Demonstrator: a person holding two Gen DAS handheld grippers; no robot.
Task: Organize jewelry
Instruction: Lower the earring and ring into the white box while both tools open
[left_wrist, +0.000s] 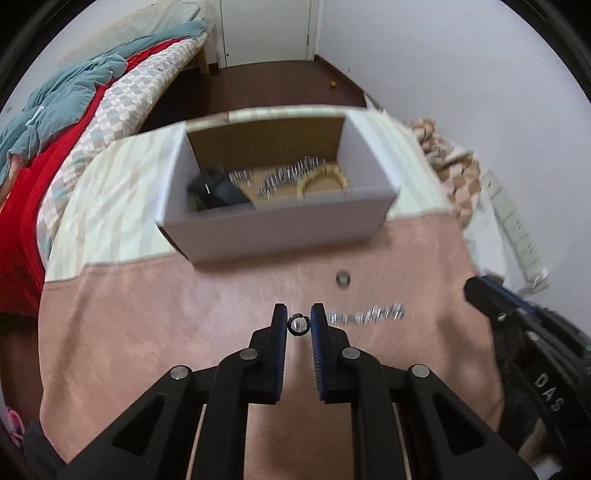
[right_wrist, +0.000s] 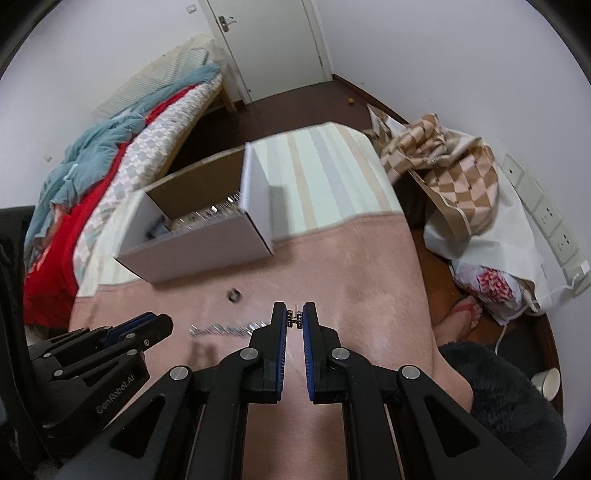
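Observation:
My left gripper (left_wrist: 299, 314) is shut on a small dark-rimmed ring (left_wrist: 298, 325), held a little above the pink tablecloth (left_wrist: 147, 314). My right gripper (right_wrist: 294, 313) is shut on a tiny silver piece (right_wrist: 294, 319). A sparkling chain (right_wrist: 225, 329) lies on the cloth just left of it; a finger hides whether the two are joined. Another ring (left_wrist: 343, 278) lies loose in front of the white cardboard box (left_wrist: 280, 229). Inside the box are a black item (left_wrist: 218, 190), glittering chains (left_wrist: 288, 177) and a gold bracelet (left_wrist: 321, 181). The views are motion-blurred.
A bed with red and teal covers (left_wrist: 55, 122) runs along the left. A checkered bag (right_wrist: 461, 173) and wall sockets (right_wrist: 546, 218) are on the right. A person's sandalled foot (right_wrist: 465, 314) and a cup (right_wrist: 546, 380) are on the floor.

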